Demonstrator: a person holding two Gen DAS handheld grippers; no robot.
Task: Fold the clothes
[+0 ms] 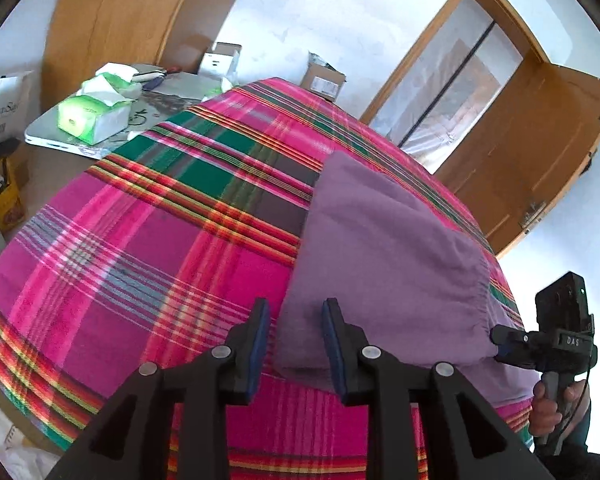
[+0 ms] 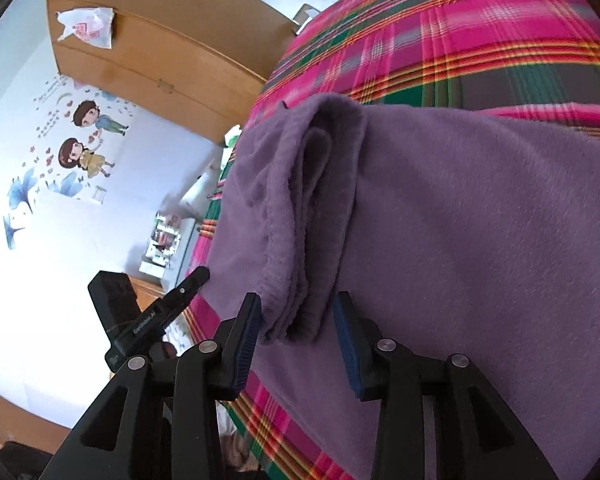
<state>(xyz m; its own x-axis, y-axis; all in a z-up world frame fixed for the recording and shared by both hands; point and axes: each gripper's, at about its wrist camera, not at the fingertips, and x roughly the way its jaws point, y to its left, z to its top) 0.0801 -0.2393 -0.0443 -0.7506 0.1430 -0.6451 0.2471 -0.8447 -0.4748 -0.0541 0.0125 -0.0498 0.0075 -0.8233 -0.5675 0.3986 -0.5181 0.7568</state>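
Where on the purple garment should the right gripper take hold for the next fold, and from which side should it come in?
Probably the bunched waistband edge of the purple garment. It stands up as a thick ridge of stacked layers off the plaid bedcover, right between the open pads of the right gripper. Come in from the near edge along the ridge, one pad each side, so all layers are caught.

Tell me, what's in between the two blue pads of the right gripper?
A bunched, layered fold of the purple garment lies between the open right gripper's pads, not squeezed. The right wrist view shows this.
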